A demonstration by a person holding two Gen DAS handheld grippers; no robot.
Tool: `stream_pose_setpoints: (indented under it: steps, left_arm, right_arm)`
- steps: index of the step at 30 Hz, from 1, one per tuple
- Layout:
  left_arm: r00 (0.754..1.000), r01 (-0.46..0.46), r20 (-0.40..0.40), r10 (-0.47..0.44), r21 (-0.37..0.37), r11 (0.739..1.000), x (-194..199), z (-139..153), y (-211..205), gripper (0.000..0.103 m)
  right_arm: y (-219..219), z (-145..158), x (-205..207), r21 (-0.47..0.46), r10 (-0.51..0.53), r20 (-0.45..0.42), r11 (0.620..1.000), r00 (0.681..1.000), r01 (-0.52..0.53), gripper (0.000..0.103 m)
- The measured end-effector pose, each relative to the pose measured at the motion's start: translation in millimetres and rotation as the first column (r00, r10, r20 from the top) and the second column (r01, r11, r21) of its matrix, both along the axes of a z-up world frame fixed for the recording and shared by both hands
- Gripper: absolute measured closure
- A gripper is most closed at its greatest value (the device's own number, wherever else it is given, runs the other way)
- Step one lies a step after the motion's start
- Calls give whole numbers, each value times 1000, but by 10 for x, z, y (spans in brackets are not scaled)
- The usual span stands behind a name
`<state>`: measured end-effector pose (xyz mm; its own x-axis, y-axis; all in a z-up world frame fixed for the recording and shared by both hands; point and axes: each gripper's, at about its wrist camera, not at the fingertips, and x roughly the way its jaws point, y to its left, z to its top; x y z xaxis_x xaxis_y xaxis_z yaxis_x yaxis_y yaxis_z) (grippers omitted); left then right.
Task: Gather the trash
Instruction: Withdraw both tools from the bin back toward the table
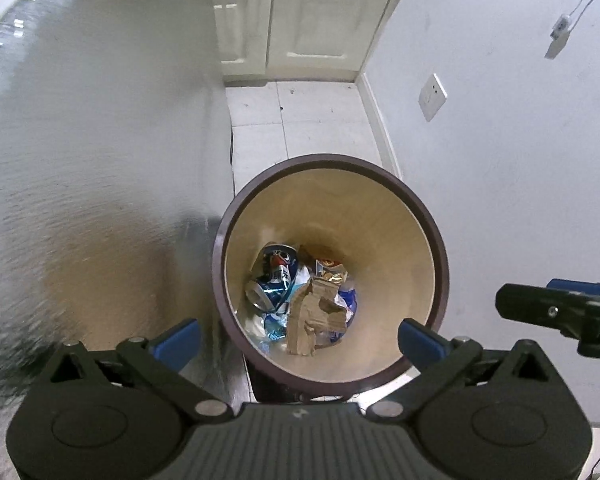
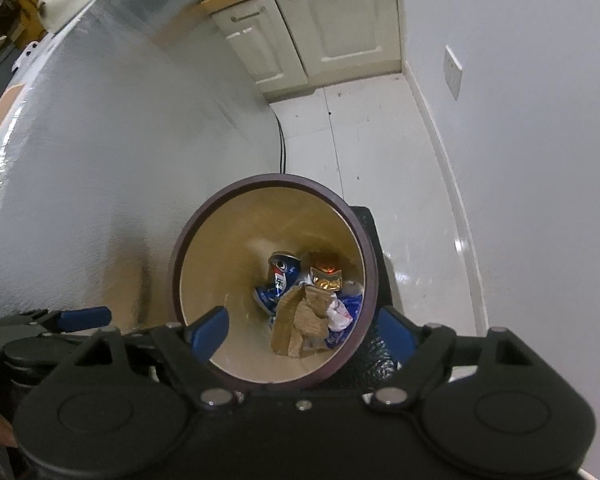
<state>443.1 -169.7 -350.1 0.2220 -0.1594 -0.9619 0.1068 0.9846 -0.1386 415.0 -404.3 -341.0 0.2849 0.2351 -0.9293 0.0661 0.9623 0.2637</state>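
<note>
Both the left hand-held gripper and the right hand-held gripper are held wide apart and empty above the round bin, which stands on the tiled floor beside the wall. The dropping step seems finished; next, more trash must be looked for elsewhere. Inside are seen a crushed blue can, torn brown cardboard and a golden wrapper.

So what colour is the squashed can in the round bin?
Blue, with red and white marks; clearest in the left wrist view.
</note>
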Motion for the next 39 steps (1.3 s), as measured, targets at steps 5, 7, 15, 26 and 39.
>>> stream_pose_setpoints:
  steps: [5, 7, 15, 26, 39]
  left_arm:
    - [1000, -16, 24, 16, -5, 1000, -104, 224, 63, 0]
    - [999, -23, 32, 23, -3, 1000, -135, 314, 87, 0]
    - [997, -25, 70, 27, -35, 999, -311, 702, 142, 0]
    - [987, -26, 158, 34, -55, 998, -572, 1130, 286, 0]
    - [976, 9, 219, 8, -76, 997, -827, 1408, 438, 0]
  right_arm:
    - [6, 189, -100, -11, 23, 28, 1000, 999, -23, 12]
    - [8, 256, -139, -16, 30, 40, 999, 999, -29, 7]
    - [7, 494, -287, -49, 57, 76, 997, 995, -54, 0]
    - [29, 817, -509, -99, 66, 126, 994, 990, -54, 0]
    - [139, 1250, -822, -144, 56, 204, 989, 977, -26, 0]
